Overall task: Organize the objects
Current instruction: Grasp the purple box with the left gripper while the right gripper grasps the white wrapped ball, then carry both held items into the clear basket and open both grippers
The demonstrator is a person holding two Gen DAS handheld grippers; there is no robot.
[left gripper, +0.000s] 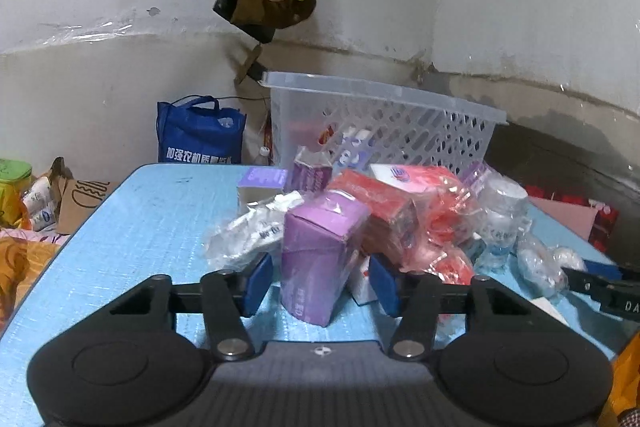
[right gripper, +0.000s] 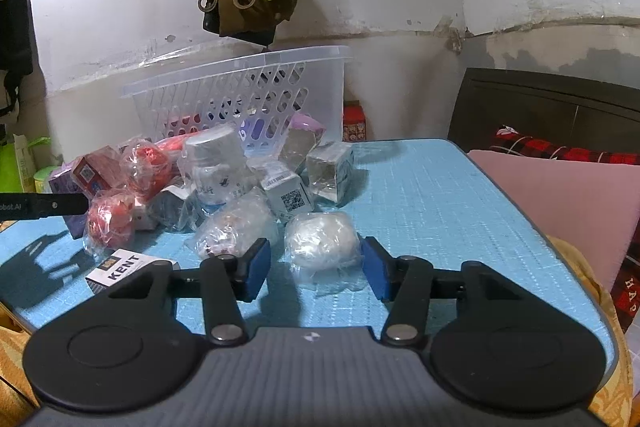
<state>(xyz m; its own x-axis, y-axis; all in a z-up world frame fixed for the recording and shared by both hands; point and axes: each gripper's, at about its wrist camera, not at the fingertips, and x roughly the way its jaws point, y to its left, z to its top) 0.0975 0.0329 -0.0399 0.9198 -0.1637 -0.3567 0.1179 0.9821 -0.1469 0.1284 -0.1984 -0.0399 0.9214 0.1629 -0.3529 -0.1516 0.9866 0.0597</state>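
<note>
A purple carton (left gripper: 316,259) stands upright on the blue desk (left gripper: 132,227), long axis vertical, at the near edge of the pile before the clear basket (left gripper: 384,119). The left claw (left gripper: 318,283) brackets it, pads not quite touching. The right claw (right gripper: 316,267) likewise flanks a wrapped white ball (right gripper: 322,241), ungripped.

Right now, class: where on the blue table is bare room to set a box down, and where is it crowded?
Free: the blue table's left stretch, from its edge to the purple box; and the right stretch between the white wrapped ball and the pink cushion. Crowded: the pile before the clear basket.
</note>
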